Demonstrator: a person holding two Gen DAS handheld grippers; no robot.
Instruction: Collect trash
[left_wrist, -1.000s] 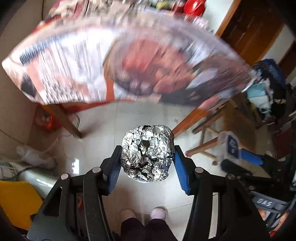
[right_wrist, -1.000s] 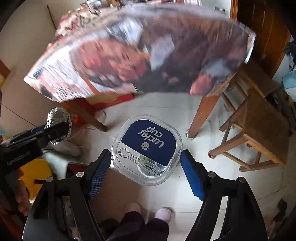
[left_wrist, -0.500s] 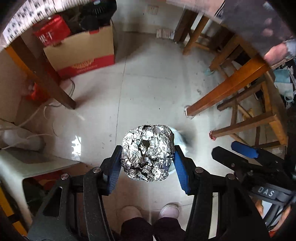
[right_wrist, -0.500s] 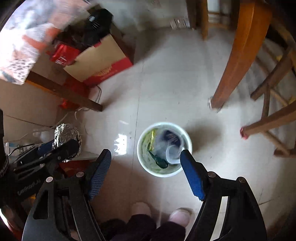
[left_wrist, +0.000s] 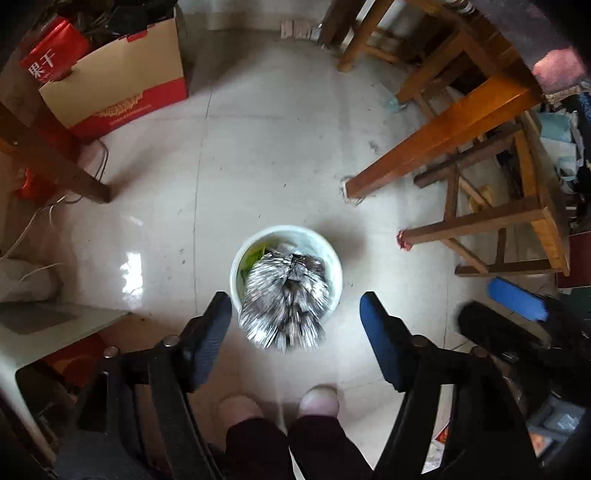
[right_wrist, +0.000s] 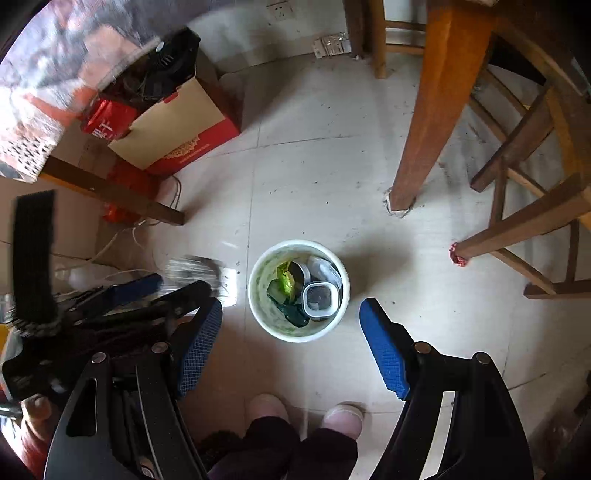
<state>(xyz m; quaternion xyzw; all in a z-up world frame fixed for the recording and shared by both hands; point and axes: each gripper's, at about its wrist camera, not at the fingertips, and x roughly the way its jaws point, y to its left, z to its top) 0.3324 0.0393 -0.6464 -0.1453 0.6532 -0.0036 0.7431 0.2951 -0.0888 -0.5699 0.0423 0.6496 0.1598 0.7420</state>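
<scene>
A: Since a second ago your left gripper (left_wrist: 295, 325) has just been opening; the crumpled foil ball (left_wrist: 284, 299), then pinched, now blurs free between spread fingers, dropping toward the white bin (left_wrist: 334, 258) directly below.

B: And my right gripper (right_wrist: 291, 339)?

A: Spread wide, holding nothing. Its clear plastic cup (right_wrist: 320, 299) already lies in that round bin, so your left hand is nearer the foil.
</scene>
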